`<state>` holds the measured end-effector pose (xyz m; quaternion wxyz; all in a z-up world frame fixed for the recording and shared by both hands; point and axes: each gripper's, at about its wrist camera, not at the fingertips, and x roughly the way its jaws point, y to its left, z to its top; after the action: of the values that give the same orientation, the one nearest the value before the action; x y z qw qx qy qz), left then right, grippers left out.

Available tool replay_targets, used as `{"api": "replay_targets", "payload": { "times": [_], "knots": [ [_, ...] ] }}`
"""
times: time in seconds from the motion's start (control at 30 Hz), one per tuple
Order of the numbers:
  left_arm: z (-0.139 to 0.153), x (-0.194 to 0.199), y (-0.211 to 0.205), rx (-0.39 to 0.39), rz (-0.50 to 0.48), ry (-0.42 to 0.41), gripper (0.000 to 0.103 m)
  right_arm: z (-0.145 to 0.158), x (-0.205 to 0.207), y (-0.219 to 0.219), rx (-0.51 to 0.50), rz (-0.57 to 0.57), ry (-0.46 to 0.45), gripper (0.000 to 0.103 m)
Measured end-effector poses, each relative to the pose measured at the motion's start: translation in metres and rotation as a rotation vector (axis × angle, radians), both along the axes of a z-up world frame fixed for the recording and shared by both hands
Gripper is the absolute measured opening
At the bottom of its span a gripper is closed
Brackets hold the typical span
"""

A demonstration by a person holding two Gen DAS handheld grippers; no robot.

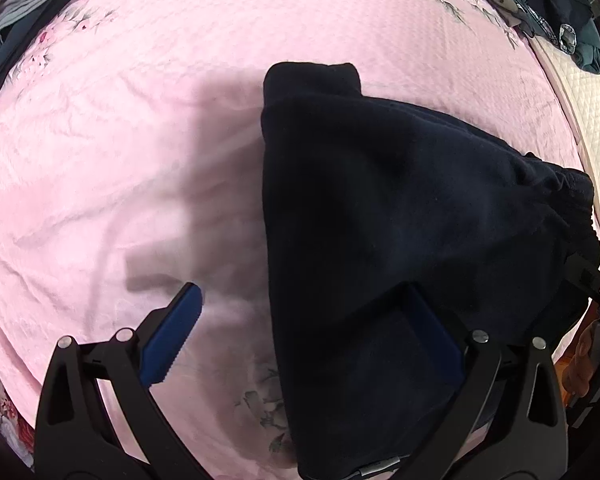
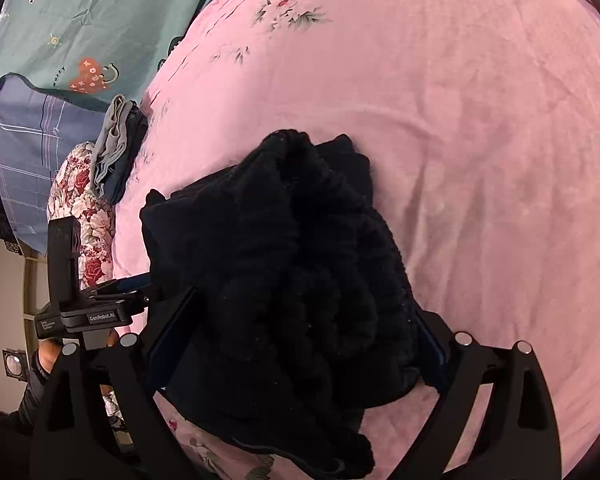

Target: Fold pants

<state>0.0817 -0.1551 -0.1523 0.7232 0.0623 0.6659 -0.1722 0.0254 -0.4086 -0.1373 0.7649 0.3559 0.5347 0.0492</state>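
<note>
We found the dark pants (image 1: pixel 400 208) lying on the pink bed (image 1: pixel 140 160) already doubled into a compact bundle, so we judged the fold well along, with perhaps one more fold and some smoothing left. In the left wrist view the gathered waistband (image 1: pixel 560 192) sat at the far right and a narrow end reached toward the far side of the bed. Our left gripper (image 1: pixel 304 336) hung low over the near left edge of the bundle, its jaws spread wide: one blue pad over bare sheet, the other over the cloth, gripping nothing that we could see. Our right gripper (image 2: pixel 304 344) was at the bunched waistband end, jaws wide to either side of the heaped cloth; whether they pinched it we could not tell. Other folded clothes (image 1: pixel 24 8) lay well apart at the far left.
</note>
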Motion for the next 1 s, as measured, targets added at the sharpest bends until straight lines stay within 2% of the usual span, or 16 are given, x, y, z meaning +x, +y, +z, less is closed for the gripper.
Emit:
{"api": "replay_targets", "payload": {
  "times": [0.1, 0.27, 0.37, 0.47, 0.63, 0.8, 0.87, 0.93, 1.0],
  "knots": [
    [0.004, 0.002, 0.009, -0.023, -0.005, 0.026, 0.101, 0.0, 0.001, 0.0, 0.007, 0.002, -0.002, 0.094],
    [0.014, 0.006, 0.036, -0.101, 0.051, 0.027, 0.101, 0.0, -0.007, -0.003, 0.038, 0.044, 0.014, 0.094],
    [0.004, 0.005, 0.046, -0.097, 0.069, 0.064, 0.101, 0.002, -0.01, 0.008, -0.023, 0.12, -0.008, 0.094],
    [-0.001, 0.002, 0.044, -0.107, 0.068, 0.081, 0.101, 0.004, -0.01, 0.018, -0.086, 0.142, -0.016, 0.094],
    [-0.003, -0.004, 0.021, -0.126, 0.014, 0.104, 0.101, 0.003, -0.012, 0.014, -0.102, 0.114, -0.005, 0.076],
    [-0.005, -0.004, 0.005, -0.151, -0.016, 0.098, 0.101, 0.002, -0.013, 0.014, -0.095, 0.094, -0.005, 0.073],
    [-0.005, -0.005, 0.0, -0.148, -0.039, 0.093, 0.098, 0.0, -0.014, 0.013, -0.07, 0.079, -0.011, 0.076],
    [-0.002, -0.006, -0.006, -0.159, -0.063, 0.085, 0.082, 0.001, -0.014, 0.013, -0.07, 0.077, -0.013, 0.08],
    [0.0, -0.006, -0.012, -0.141, -0.057, 0.077, 0.079, 0.002, -0.012, 0.017, -0.091, 0.085, -0.003, 0.083]
  ]
}}
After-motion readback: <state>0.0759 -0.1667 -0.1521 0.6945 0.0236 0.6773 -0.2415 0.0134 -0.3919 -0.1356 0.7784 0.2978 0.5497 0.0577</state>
